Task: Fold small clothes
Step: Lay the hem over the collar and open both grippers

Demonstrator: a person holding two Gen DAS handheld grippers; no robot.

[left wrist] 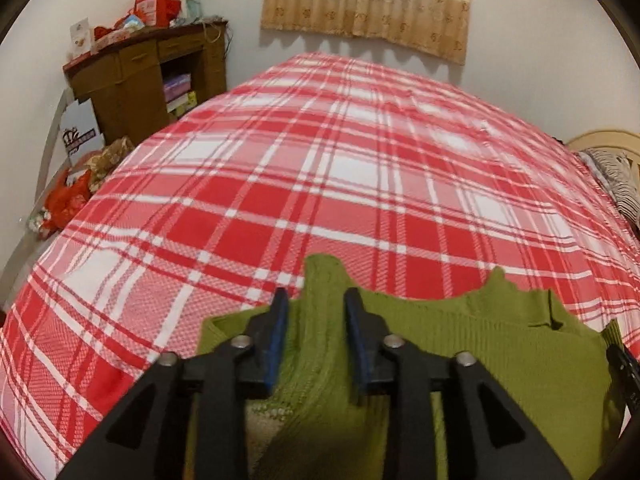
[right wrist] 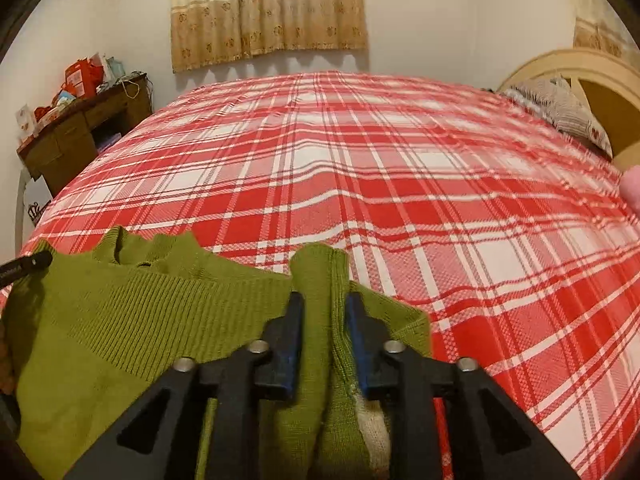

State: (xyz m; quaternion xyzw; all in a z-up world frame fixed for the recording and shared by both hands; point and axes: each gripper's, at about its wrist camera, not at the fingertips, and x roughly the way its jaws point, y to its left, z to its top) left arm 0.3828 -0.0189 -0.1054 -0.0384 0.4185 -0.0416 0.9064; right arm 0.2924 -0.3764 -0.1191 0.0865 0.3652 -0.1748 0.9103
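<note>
Fingers of the left gripper (left wrist: 316,300) stand a little apart with a bunched strap of the green knit top (left wrist: 500,344) between them, and its pads look clear of the cloth. Fingers of the right gripper (right wrist: 324,304) also stand a little apart around the other strap, but I cannot tell if they pinch it. I think one fold is laid down on the red checked bed cover (left wrist: 320,160), because the top lies there doubled over, and more folds are probably left.

Green knit sweater (left wrist: 500,352) spread on plaid bed, shoulders raised.
</note>
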